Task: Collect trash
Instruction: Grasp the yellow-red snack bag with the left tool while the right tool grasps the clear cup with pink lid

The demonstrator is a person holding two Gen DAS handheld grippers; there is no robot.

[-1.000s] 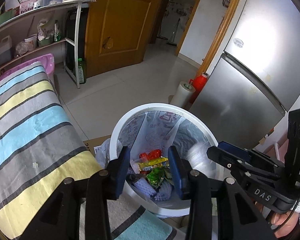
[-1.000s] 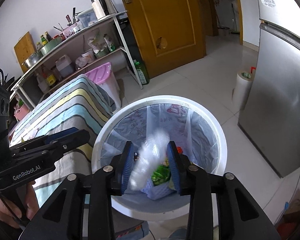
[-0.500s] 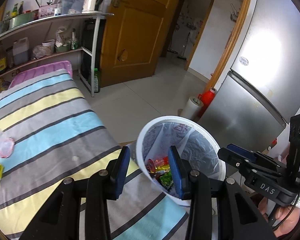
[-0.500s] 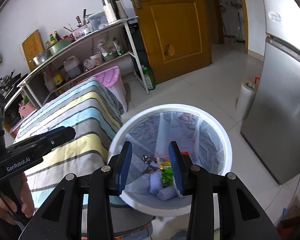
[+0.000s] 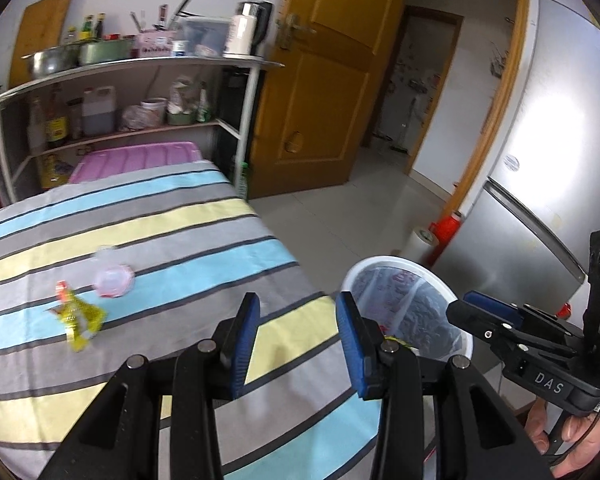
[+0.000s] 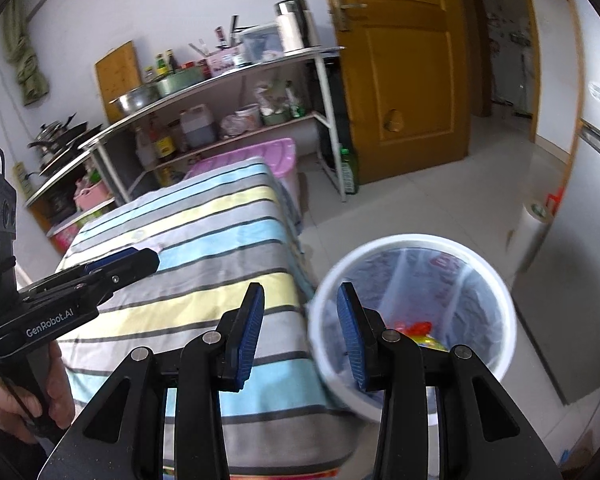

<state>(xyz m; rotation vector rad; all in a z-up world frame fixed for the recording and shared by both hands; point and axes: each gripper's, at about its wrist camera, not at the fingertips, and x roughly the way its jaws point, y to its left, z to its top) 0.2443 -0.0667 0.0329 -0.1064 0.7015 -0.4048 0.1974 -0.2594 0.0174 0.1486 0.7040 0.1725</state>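
Note:
A white trash bin (image 5: 384, 266) with a clear liner stands on the floor by the table's right edge; it also shows in the right wrist view (image 6: 496, 280), with colourful wrappers (image 6: 414, 328) inside. On the striped tablecloth (image 5: 140, 232) lie a yellow wrapper (image 5: 78, 318) and a pink-lidded clear plastic cup (image 5: 112, 278). My left gripper (image 5: 296, 336) is open and empty above the table's near right part. My right gripper (image 6: 300, 328) is open and empty over the table edge beside the bin; it also shows in the left wrist view (image 5: 484, 312).
A metal shelf rack (image 5: 140, 80) with pots, bottles and jars stands behind the table. A pink storage box (image 5: 136, 160) sits at the table's far end. A fridge (image 5: 540, 200) stands right of the bin, with a paper roll (image 5: 420, 242) beside it. A wooden door (image 5: 332, 80) is behind.
The right gripper let a clear plastic piece drop into the bin. Both grippers then swung left and up, from over the bin toward the table.

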